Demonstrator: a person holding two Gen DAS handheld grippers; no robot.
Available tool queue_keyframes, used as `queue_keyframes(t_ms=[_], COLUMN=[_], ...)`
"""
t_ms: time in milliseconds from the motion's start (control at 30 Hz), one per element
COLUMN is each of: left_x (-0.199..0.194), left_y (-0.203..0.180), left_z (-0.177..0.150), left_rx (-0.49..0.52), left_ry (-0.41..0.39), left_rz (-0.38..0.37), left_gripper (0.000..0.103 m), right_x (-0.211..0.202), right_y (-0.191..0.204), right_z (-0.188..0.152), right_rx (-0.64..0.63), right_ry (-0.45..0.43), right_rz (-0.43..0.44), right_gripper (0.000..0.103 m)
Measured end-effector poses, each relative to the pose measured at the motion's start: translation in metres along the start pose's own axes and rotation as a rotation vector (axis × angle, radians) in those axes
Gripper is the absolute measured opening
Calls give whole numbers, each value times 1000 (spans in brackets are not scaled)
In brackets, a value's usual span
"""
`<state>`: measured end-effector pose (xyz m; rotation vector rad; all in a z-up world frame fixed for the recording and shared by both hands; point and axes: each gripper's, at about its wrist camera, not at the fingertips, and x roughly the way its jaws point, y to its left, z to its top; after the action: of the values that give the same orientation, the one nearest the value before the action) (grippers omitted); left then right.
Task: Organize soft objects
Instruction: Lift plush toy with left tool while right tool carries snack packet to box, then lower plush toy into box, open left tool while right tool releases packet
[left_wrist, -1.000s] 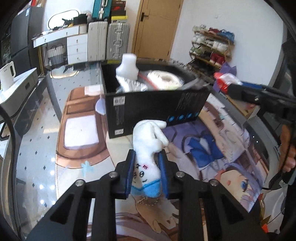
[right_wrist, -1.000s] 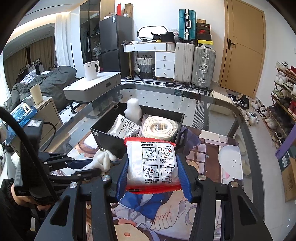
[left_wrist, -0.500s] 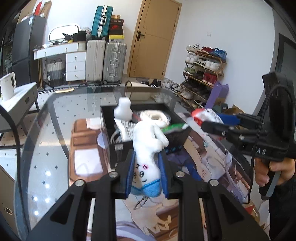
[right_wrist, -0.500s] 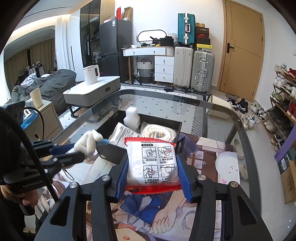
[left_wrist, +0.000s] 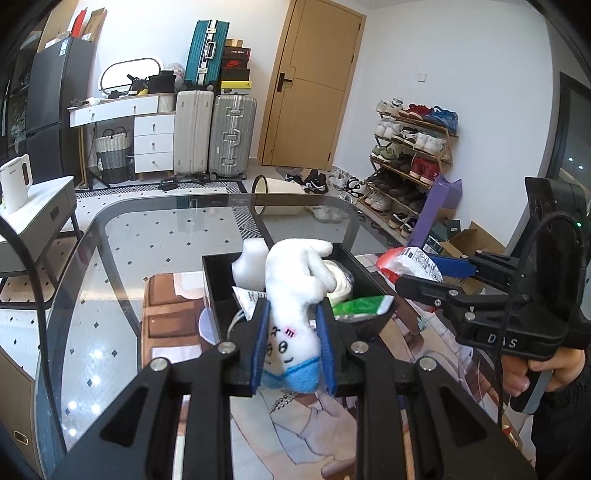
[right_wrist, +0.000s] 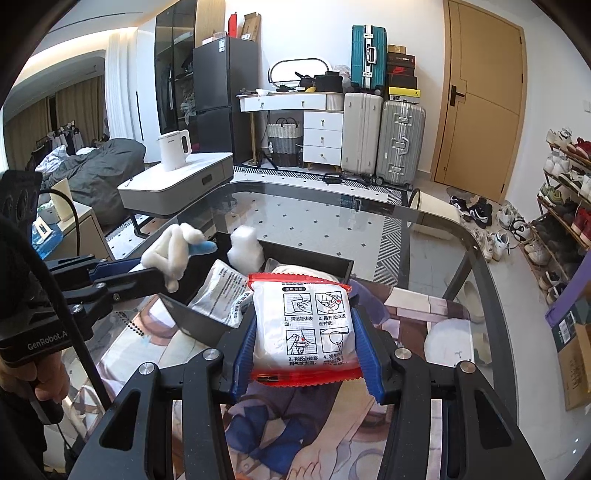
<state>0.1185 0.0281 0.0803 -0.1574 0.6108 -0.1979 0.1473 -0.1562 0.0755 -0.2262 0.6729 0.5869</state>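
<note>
Plush toy (left_wrist: 295, 306) and packet (right_wrist: 317, 325) over black box (left_wrist: 218, 291)

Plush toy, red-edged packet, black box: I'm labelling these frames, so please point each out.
plush toy (left_wrist: 295, 295), left wrist view, on its white body.
red-edged packet (right_wrist: 316, 325), right wrist view, on its printed front.
black box (left_wrist: 218, 280), left wrist view, on its left wall.

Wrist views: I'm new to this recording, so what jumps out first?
A white plush toy pinched in the left hand-held gripper, raised before the black box. The right hand-held gripper clamps a red-edged white packet over the illustrated mat on the glass table.
</note>
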Motion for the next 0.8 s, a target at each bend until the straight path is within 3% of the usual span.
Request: queue_keyframes(t_ms=[533,800], left_x=[54,77], left_y=[-7,-8], left_z=[11,12], left_rx=[90,87], left_ry=[84,113], left_rz=[0,47], left_gripper=[23,23], right_x=[50,80], right_y=[-6,-7], right_z=[22,27], right_rx=[-14,-3], right_ry=[46,83], right_rz=[13,12], right_gripper=[50,49])
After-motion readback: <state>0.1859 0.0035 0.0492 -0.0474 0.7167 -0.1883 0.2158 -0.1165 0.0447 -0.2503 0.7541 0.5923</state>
